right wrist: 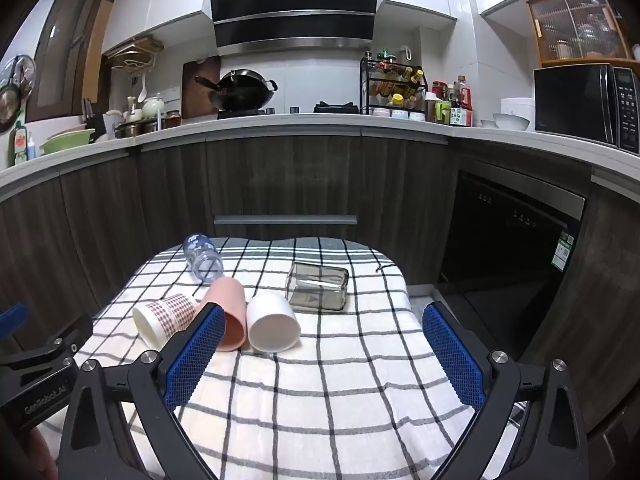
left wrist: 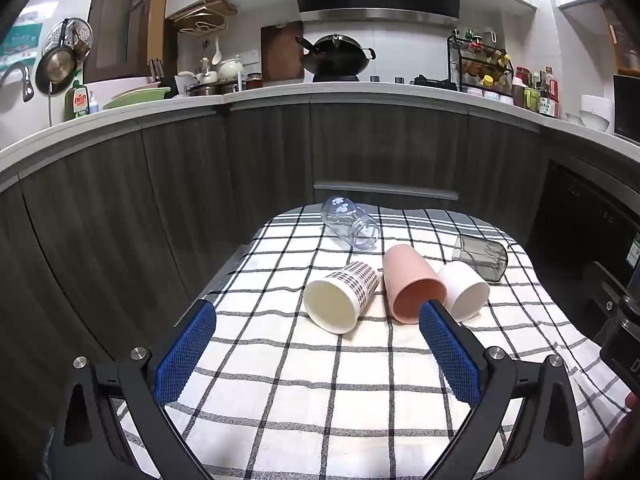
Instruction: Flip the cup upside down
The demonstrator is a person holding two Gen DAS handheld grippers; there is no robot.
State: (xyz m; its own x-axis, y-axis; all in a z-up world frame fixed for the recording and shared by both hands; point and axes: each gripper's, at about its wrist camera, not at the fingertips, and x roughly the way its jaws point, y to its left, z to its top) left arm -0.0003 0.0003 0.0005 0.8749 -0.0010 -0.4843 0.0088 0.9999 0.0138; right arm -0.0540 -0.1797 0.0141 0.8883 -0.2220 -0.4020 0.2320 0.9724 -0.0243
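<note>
A checked cloth [left wrist: 320,380] covers the table; a wok [left wrist: 340,56] sits behind.

Five cups on a table [right wrist: 384,420] draped in checked cloth [left wrist: 320,400].
All on their sides: patterned cup [left wrist: 340,296], pink cup [left wrist: 412,284], white cup [left wrist: 466,290], clear bottle [left wrist: 350,222], smoky glass [left wrist: 480,258].

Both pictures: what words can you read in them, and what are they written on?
"GenRobot.AI": on the left gripper's black body, at the right wrist view's left edge.
"finish": probably, on the green bottle by the sink; blurred.
Sauce bottles, microwave buttons, green appliance sticker: too small to read.
Cups: no words.
</note>
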